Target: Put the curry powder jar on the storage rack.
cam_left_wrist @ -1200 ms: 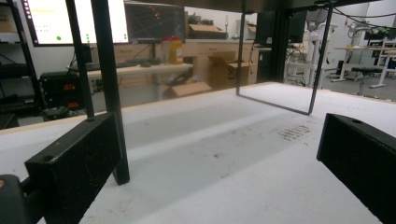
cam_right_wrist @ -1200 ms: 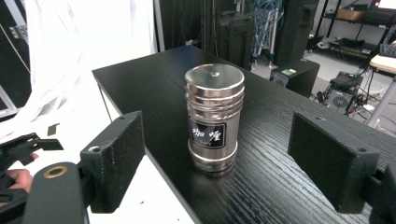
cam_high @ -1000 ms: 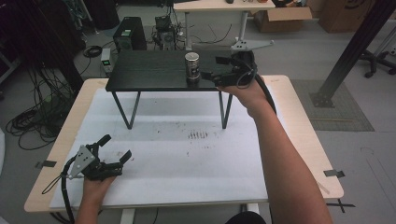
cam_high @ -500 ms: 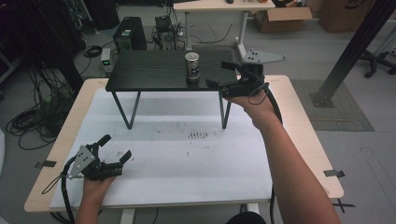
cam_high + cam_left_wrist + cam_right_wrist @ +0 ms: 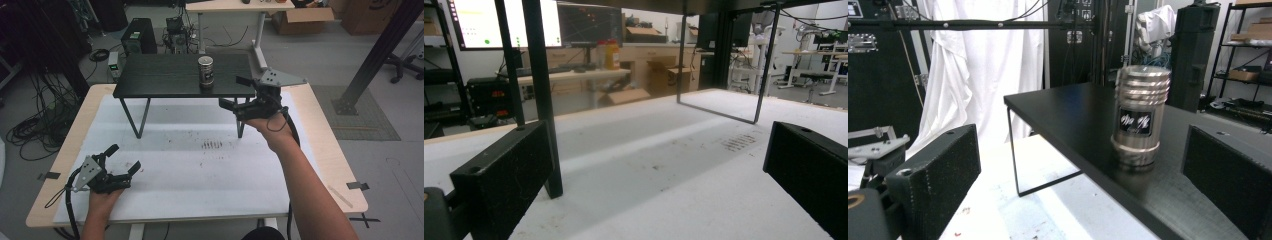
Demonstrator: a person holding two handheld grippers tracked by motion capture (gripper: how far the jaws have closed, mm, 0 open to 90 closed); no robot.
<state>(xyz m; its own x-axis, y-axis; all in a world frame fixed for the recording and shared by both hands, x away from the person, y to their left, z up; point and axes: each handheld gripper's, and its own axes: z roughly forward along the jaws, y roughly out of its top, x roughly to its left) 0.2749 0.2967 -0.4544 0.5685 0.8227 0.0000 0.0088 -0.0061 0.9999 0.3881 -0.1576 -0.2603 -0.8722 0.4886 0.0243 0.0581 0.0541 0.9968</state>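
A wide wooden-edged table covered with a white sheet (image 5: pixel 200 175) bears everything, and on its far half stands a low black rectangular stand on thin metal legs (image 5: pixel 165 75), the landmark here. A ribbed silver metal canister with a dark label (image 5: pixel 205 72) stands upright on the stand's top, near its front right part. The right gripper (image 5: pixel 240 92) is held in the air just off the stand's front right corner, jaws spread wide and empty, pointing toward the canister, clear of it. The left gripper (image 5: pixel 125 160) rests low on the white sheet, well in front of the stand's left legs, jaws likewise wide apart, holding nothing. Small dark specks (image 5: pixel 212 145) mark the sheet in front of the stand.
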